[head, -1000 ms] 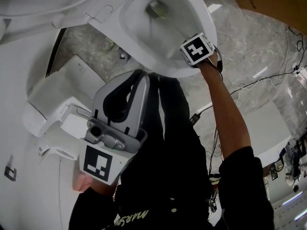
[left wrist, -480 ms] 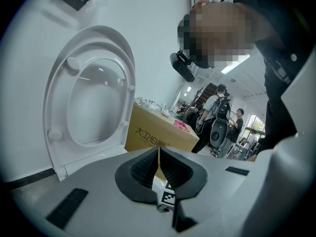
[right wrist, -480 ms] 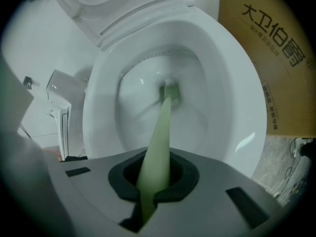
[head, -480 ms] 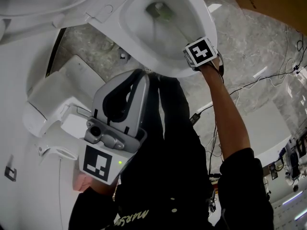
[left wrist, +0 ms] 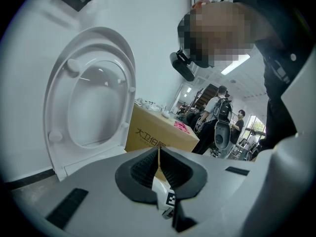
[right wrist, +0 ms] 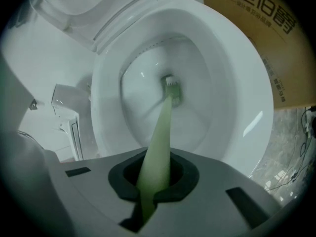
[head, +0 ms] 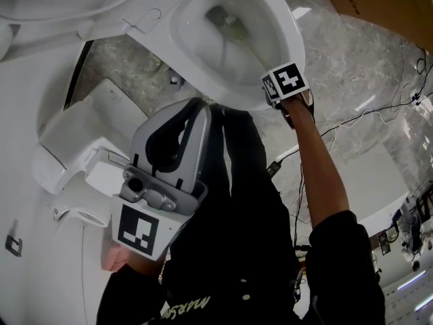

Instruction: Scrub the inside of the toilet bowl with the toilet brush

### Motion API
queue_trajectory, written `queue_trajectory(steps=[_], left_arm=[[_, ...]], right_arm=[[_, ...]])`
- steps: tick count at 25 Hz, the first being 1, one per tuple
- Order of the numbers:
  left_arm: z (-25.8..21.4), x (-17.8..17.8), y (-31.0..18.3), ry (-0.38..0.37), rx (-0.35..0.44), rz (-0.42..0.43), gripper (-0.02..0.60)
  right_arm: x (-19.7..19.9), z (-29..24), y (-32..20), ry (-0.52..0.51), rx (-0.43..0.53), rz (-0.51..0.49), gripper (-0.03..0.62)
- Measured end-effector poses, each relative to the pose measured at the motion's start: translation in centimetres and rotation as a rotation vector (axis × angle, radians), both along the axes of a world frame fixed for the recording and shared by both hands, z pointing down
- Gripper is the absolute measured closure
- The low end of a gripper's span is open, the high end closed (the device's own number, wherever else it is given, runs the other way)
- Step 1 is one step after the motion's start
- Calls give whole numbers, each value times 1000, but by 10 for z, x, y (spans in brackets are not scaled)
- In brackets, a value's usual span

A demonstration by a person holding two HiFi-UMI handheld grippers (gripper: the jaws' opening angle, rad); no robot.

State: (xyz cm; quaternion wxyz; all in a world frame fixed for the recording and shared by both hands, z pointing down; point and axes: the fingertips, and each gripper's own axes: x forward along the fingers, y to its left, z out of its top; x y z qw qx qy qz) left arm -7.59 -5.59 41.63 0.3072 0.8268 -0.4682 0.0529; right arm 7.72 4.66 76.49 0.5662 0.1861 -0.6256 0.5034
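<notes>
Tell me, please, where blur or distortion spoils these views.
Right gripper view: fisheye, dark corners, the brush handle soft up close. Left gripper view: same bending, dark corners too. Head view: sharp, glare streaks on the floor.

I get bright, even light; glare streaks the toilet bowl point(right wrist: 247, 83) at right. Both gripper views bend and darken at the corners, and the toilet brush point(right wrist: 159, 142) handle blurs close up.

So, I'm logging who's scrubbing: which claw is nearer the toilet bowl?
Right. The right claw is at the toilet bowl rim, shut on the toilet brush; the left claw, shut and empty, hangs back from it.
</notes>
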Motion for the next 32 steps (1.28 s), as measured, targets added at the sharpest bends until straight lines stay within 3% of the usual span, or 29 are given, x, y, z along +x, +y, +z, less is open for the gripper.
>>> queue_trajectory(steps=[7, 14, 24, 32], left_arm=[[0, -3, 0, 3, 2, -8, 546], [-1, -1, 0, 4, 6, -1, 546], [-24, 9, -1, -12, 36, 33, 546], [-77, 21, 1, -18, 84, 64, 546]], right_arm=[[-10, -4, 16, -50, -77, 86, 579], [-21, -6, 23, -67, -80, 90, 580], [-16, -32, 18, -64, 14, 37, 579], [-4, -98, 20, -83, 100, -4, 579]])
